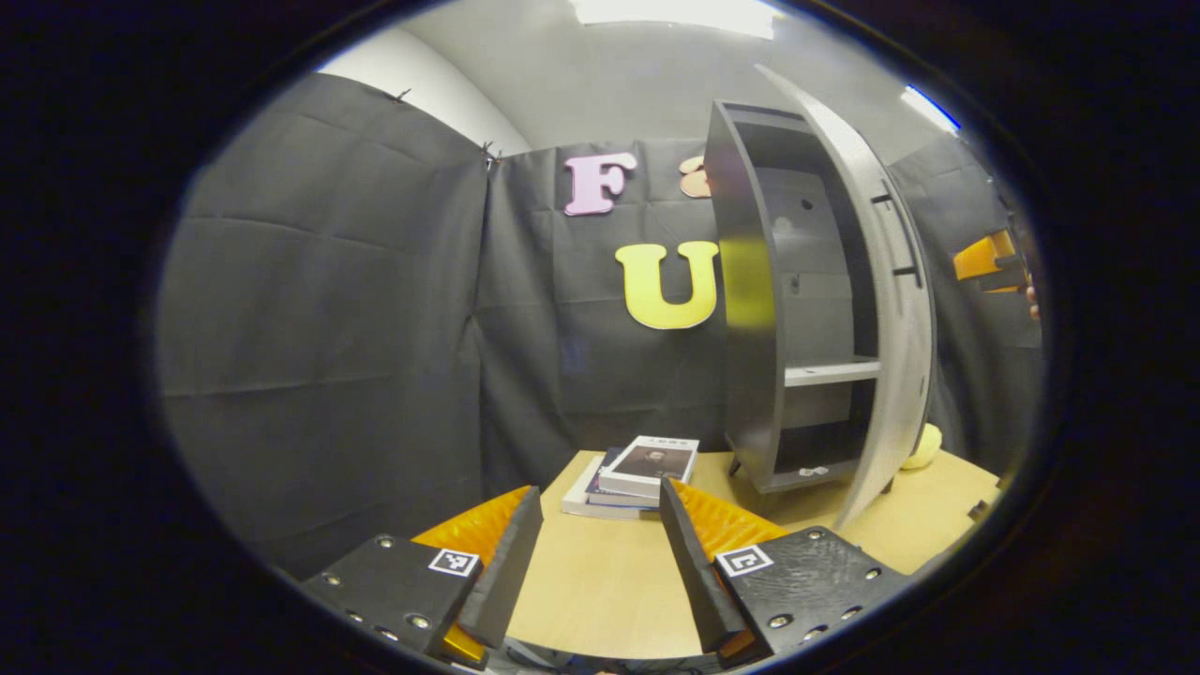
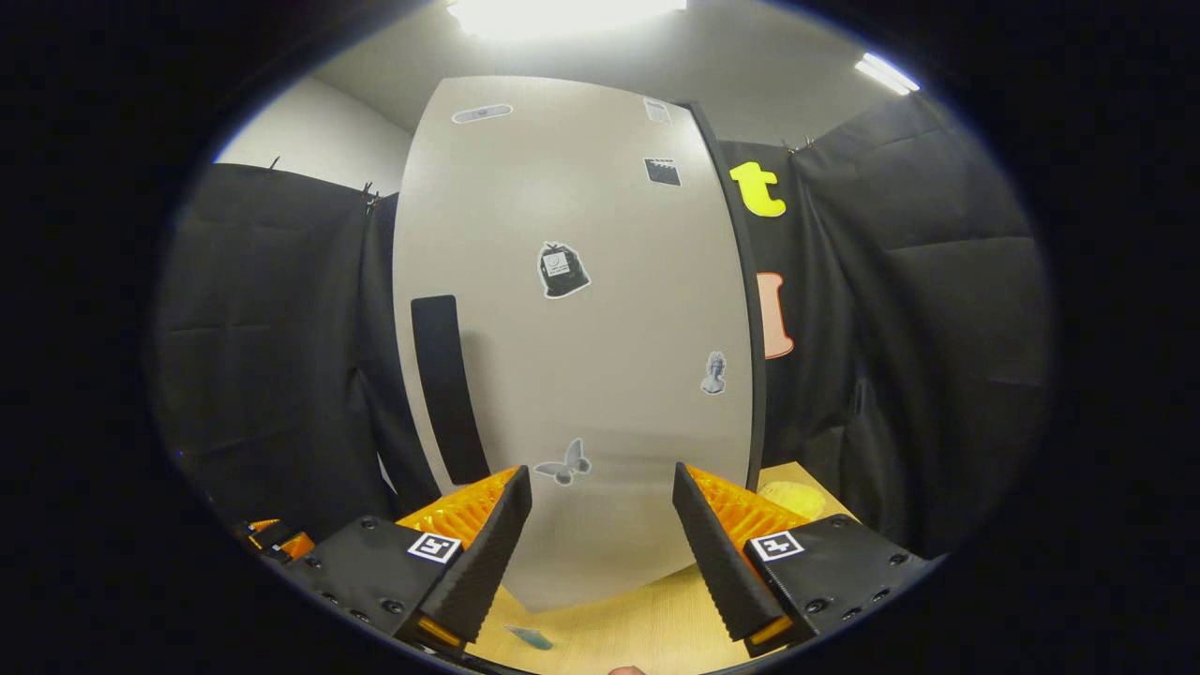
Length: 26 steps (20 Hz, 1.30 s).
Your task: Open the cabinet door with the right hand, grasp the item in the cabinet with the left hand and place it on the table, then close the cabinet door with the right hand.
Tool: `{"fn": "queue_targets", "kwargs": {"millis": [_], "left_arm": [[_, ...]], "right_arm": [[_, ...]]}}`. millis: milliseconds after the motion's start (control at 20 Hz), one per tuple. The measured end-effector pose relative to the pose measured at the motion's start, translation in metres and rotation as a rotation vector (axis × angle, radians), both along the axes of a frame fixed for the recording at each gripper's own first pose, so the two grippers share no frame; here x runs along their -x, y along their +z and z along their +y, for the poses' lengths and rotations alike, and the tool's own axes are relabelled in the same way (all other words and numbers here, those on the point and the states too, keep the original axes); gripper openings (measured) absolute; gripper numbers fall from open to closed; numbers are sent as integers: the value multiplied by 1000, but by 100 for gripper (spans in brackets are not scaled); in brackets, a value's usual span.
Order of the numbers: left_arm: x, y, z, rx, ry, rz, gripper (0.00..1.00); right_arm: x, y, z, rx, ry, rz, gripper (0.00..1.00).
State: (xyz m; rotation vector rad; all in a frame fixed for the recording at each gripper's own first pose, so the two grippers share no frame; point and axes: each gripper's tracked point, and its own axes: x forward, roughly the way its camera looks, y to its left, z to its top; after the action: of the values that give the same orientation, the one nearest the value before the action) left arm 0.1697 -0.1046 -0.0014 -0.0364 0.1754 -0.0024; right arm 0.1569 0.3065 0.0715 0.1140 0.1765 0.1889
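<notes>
While the cabinet door (image 2: 572,337) is swung open, my right gripper (image 2: 600,534) sits spread apart in front of it, gripping nothing. My left gripper (image 1: 600,553) is spread wide too, empty, over the table (image 1: 600,591). A stack of books (image 1: 637,473) lies on the table just beside the cabinet (image 1: 750,309).

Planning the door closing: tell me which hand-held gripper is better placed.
Right. The right hand-held gripper is open, facing the outer side of the pale grey cabinet door close up, beside its black vertical handle. The left hand-held gripper points at stacked books on the light wooden table instead.
</notes>
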Motion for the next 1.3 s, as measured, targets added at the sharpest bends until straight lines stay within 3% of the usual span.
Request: {"fn": "queue_targets", "kwargs": {"millis": [50,100,300,450,500,550,750,900,1300], "left_arm": [[-1,4,-2,-1,-7,-3,75],[-2,7,-6,-6,-7,-6,75],[-13,24,-37,-4,-13,-17,77],[-20,40,-72,-19,-25,-23,78],[-23,46,-84,-26,-28,-29,78],[-26,50,-97,-31,-31,-34,78],[-30,74,-142,-22,-40,-53,75],[-31,96,-171,-36,-48,-78,75],[-37,120,-209,-16,-55,-112,75]], "right_arm": [[0,-2,2,2,3,-2,92],[1,-1,2,3,11,-2,96],[0,0,-9,20,30,-31,96],[-2,7,-44,23,34,-44,96],[-2,7,-54,25,35,-46,92],[-3,8,-64,29,34,-49,96],[-5,10,-109,38,17,-63,92],[-4,10,-145,38,-11,-76,96],[7,-3,-234,54,-114,-74,96]]}}
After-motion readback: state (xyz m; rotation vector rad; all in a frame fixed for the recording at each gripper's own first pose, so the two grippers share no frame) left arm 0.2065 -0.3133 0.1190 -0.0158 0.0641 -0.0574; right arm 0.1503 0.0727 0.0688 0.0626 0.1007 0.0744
